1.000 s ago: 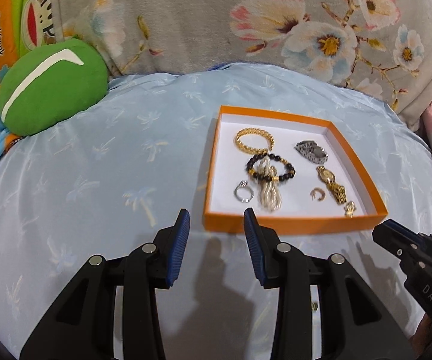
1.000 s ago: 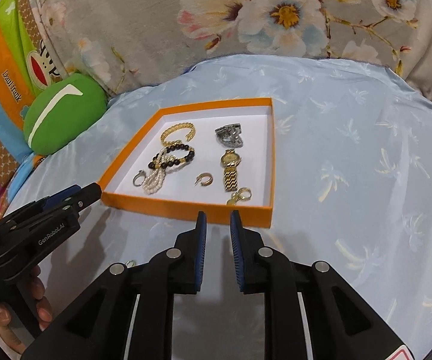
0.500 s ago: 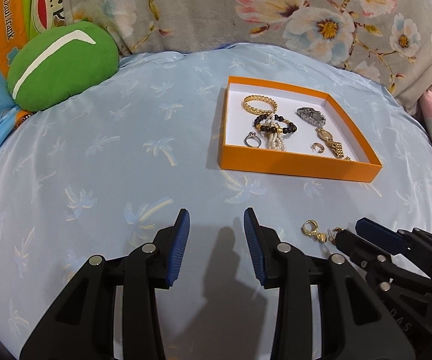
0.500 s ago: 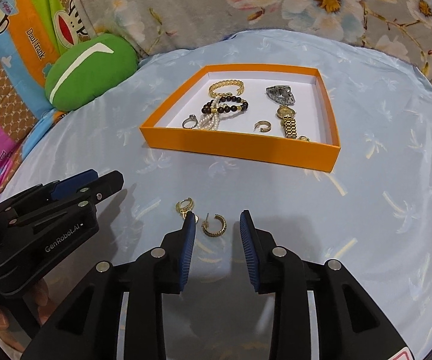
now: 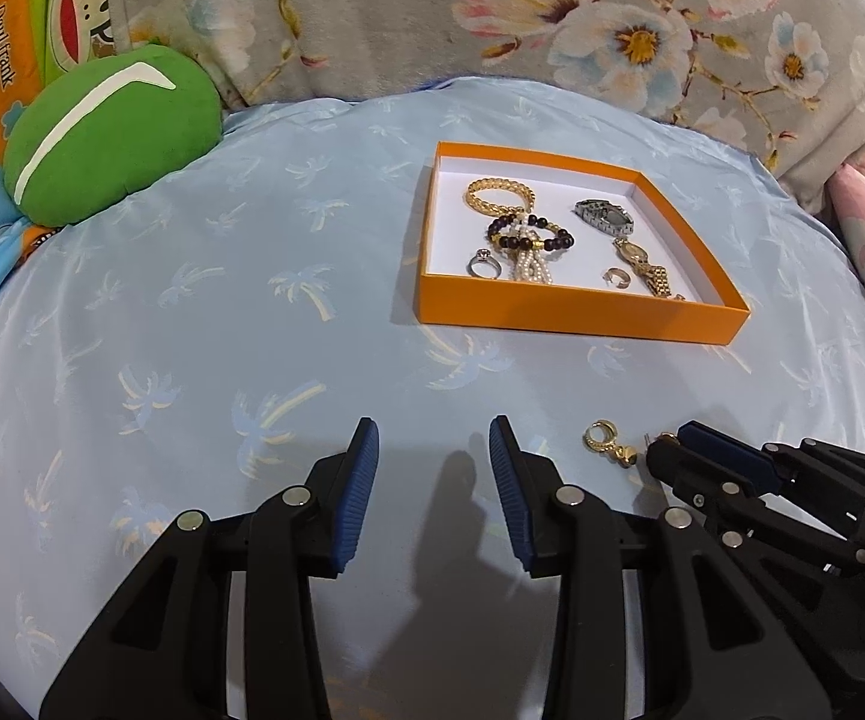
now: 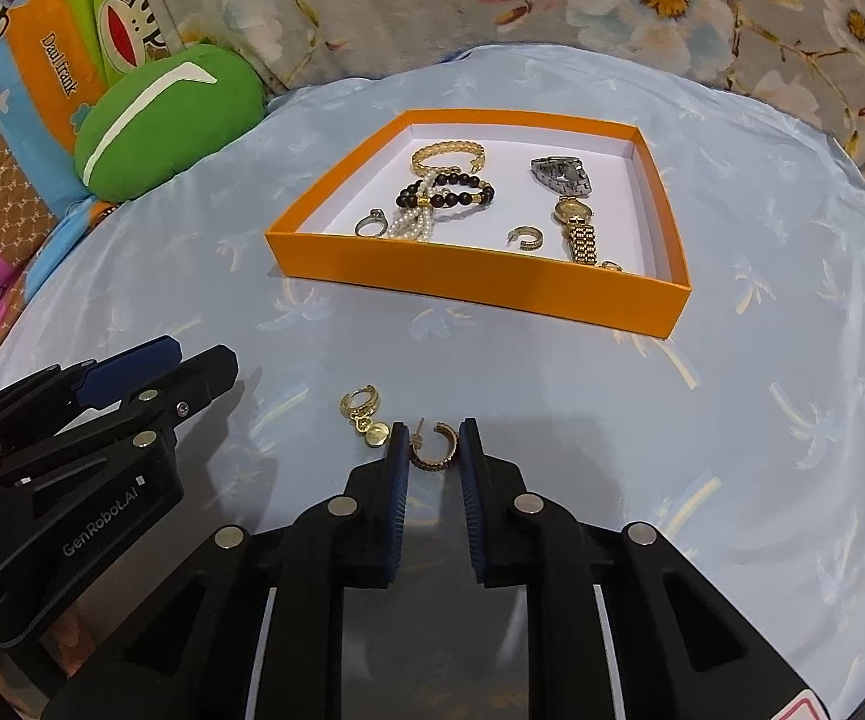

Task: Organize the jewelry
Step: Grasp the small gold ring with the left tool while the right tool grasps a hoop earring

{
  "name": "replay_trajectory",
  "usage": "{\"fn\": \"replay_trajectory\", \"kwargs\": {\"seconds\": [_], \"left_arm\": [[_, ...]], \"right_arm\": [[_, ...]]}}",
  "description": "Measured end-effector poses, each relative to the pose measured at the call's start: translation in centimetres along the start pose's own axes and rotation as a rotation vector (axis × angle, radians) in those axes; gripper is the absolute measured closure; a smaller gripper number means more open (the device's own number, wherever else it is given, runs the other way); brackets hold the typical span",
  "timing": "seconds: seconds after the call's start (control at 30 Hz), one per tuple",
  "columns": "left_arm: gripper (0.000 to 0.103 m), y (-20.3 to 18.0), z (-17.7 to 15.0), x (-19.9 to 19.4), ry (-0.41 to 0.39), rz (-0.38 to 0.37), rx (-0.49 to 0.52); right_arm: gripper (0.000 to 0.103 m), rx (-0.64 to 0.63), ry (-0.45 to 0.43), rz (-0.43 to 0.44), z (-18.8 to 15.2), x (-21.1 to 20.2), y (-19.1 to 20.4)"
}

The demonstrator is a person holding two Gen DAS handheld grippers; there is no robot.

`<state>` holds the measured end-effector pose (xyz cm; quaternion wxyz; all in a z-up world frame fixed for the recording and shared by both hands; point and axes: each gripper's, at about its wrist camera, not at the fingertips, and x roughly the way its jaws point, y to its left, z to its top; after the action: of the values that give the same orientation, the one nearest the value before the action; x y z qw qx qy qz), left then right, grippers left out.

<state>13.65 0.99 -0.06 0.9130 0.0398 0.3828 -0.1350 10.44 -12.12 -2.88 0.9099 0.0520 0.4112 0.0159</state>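
Hoop earring (image 6: 434,449) lies on the blue sheet (image 6: 732,420) between the unclenched right gripper's (image 6: 430,441) fingers; left gripper (image 5: 432,450), marked "GenRobot.AI", gapes; "Daul frank" cloth (image 6: 60,69) behind.

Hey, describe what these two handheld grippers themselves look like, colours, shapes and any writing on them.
Both are matte black plastic. The left gripper and right gripper each have two angular, triangular-cutout fingers tipped with ribbed blue pads and round silver pivot pins. White "GenRobot.AI" lettering marks the left one's side. No cables or sleeves are visible.
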Motion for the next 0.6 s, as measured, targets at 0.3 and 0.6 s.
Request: {"fn": "replay_trajectory", "kwargs": {"seconds": [0.3, 0.6], "left_arm": [[0.066, -3.2, -0.1, 0.8, 0.043, -0.067, 0.018], [0.067, -6.0, 0.6, 2.5, 0.084, -0.065, 0.055]], "right_arm": [[0.087, 0.09, -0.021, -0.043, -1.1, -1.8, -3.4], [0.087, 0.129, -0.025, -0.044, -1.8, -2.3, -4.8]]}}
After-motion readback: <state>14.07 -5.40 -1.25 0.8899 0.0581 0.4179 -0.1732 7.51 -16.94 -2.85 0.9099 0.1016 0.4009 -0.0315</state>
